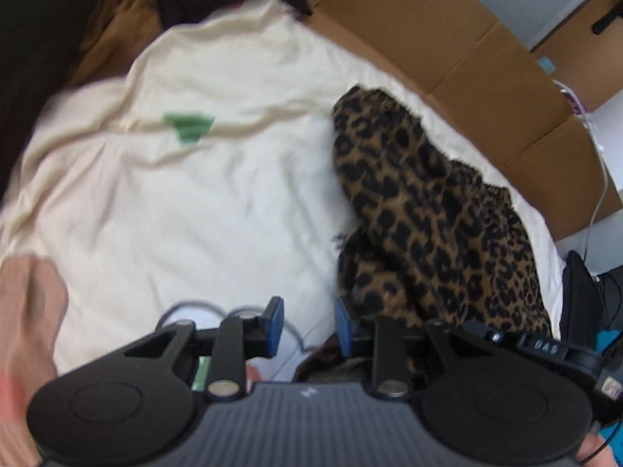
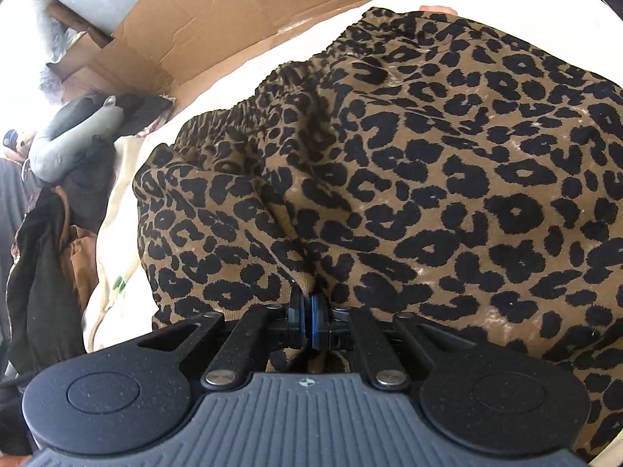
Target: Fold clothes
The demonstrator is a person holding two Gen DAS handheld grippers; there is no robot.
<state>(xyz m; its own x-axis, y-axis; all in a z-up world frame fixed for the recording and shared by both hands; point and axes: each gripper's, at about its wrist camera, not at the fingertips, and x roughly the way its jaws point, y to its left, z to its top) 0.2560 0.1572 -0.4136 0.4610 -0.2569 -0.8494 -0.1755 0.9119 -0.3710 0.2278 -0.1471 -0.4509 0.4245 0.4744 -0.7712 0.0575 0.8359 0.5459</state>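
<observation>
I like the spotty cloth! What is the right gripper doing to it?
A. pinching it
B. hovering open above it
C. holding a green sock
A: the right gripper has its blue pads pressed together on a fold of the leopard-print garment.

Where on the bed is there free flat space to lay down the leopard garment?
Free: the cream shirt area between the green logo and the left gripper. Crowded: the right side under the leopard garment, the dark clothes pile far left, the cardboard behind.
</observation>
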